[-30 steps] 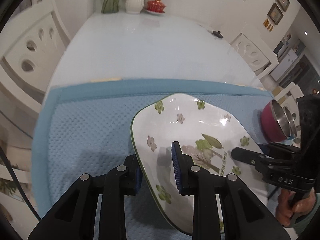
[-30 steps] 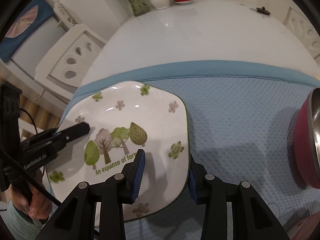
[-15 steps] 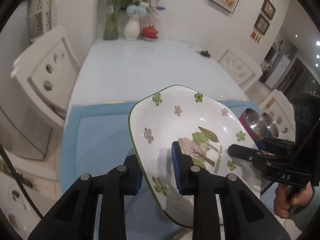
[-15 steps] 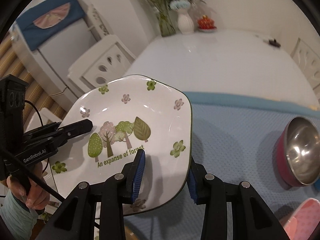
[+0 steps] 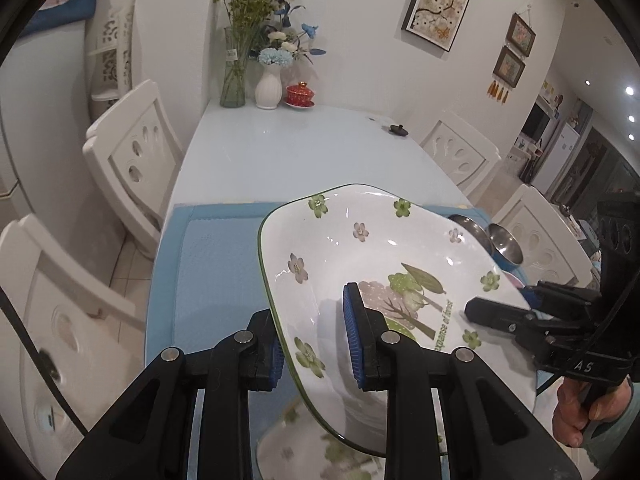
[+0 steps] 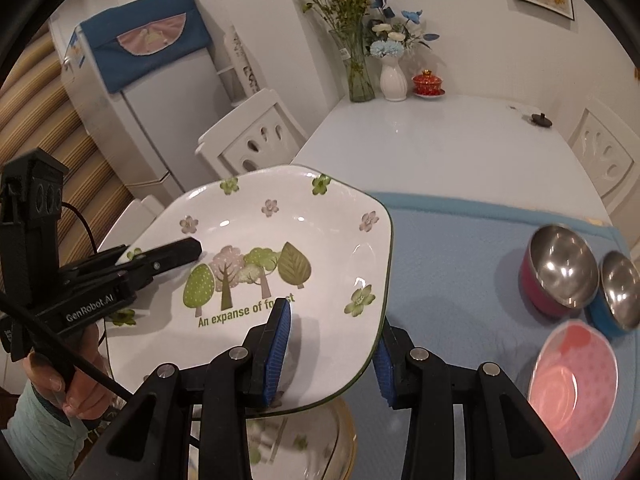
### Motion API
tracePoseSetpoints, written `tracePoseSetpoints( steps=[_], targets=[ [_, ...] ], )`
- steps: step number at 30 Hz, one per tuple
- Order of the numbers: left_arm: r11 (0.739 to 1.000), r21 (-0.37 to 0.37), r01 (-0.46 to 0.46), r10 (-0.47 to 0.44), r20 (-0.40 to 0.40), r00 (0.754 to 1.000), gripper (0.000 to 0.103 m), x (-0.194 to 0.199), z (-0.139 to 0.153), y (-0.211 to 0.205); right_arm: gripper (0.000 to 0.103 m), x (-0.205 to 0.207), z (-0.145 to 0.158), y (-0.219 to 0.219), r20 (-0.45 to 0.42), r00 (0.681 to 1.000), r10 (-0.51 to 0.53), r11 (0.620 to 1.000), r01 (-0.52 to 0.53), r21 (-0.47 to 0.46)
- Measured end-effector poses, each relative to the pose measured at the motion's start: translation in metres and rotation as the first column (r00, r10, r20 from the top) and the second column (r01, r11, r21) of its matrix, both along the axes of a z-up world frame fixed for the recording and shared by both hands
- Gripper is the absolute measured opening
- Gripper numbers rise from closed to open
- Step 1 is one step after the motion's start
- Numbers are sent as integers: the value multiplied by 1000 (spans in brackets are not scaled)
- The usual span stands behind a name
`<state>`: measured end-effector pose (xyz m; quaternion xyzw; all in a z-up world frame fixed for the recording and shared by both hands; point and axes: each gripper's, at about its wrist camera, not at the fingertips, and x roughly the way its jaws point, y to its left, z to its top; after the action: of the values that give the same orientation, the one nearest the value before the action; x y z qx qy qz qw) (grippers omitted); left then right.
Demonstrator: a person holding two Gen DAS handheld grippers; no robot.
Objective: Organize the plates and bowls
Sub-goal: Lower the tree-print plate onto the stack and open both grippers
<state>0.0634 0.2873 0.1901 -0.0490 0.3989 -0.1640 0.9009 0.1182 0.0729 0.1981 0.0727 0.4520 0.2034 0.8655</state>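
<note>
While both my left gripper [image 5: 316,344] and right gripper [image 6: 330,350] clamped the plate [image 6: 276,264] aloft, the steel bowls [image 6: 558,270] remained unsorted.

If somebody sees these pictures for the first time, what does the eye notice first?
First, the white square ceramic plate with painted trees, held above the blue textured mat by the left gripper and the right gripper, jaws clamped on opposite edges. Next, the pink steel-lined bowl on the mat's right side.

plate [image 6: 280,240] above mat [image 6: 460,240]; bowls [image 6: 560,276] right | vases [image 6: 394,76] behind
</note>
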Motion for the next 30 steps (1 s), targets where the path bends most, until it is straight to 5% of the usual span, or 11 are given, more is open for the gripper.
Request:
tracePoseSetpoints(
  steps=[17, 30],
  targets=[
    [997, 16, -75, 76, -120, 990, 22, -98, -42, 4, 38, -93, -42, 15, -136, 987, 84, 996, -84, 9],
    [994, 41, -101, 107, -208, 972, 22, -123, -88, 10, 38, -114, -82, 30, -231, 967, 111, 993, -116, -9]
  ],
)
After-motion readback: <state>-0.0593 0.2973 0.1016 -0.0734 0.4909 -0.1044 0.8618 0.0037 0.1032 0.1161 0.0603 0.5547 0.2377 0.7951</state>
